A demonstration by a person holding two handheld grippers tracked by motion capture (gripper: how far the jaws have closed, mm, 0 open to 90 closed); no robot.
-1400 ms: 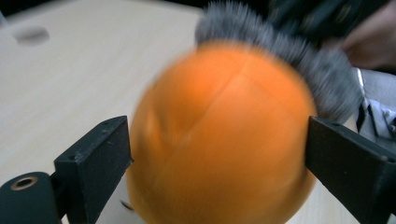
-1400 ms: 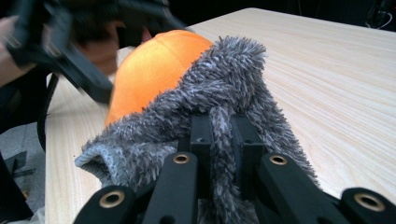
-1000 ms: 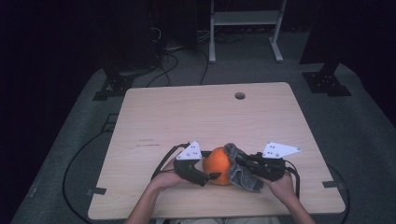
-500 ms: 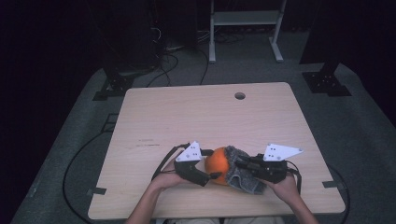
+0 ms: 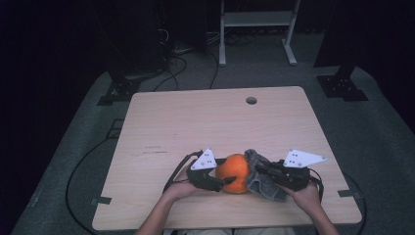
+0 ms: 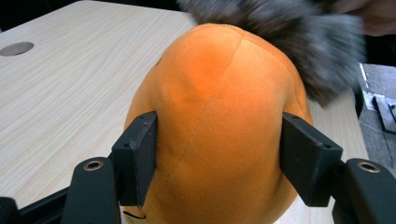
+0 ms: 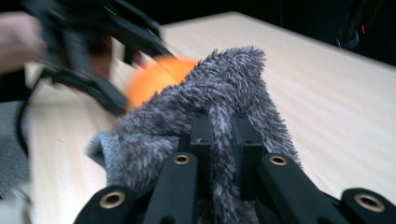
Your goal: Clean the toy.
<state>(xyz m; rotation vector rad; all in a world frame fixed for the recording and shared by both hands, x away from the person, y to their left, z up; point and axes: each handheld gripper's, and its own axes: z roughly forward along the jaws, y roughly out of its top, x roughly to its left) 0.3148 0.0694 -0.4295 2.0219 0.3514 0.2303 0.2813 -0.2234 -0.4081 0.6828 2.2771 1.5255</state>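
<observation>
An orange plush ball [image 5: 235, 171] rests near the front edge of the wooden table [image 5: 195, 122], with a grey fuzzy cloth [image 5: 262, 178] against its right side. My left gripper [image 5: 226, 181] is shut on the orange plush [image 6: 219, 126], its two black jaws pressing into both sides. My right gripper [image 5: 255, 169] comes from the right and is shut on a fold of the grey cloth [image 7: 210, 112]. In the right gripper view the orange plush [image 7: 156, 79] and the left gripper [image 7: 100, 91] show blurred beyond the cloth.
A round cable hole [image 5: 251, 100] lies in the table's far side. A white metal stand [image 5: 254, 29] and black equipment bases [image 5: 340, 85] sit on the dark floor behind. Cables [image 5: 78, 166] trail off the table's left edge.
Both grippers and the plush with the cloth have shifted slightly; the right gripper has drawn the grey cloth a little to the right. Grips are unchanged.
</observation>
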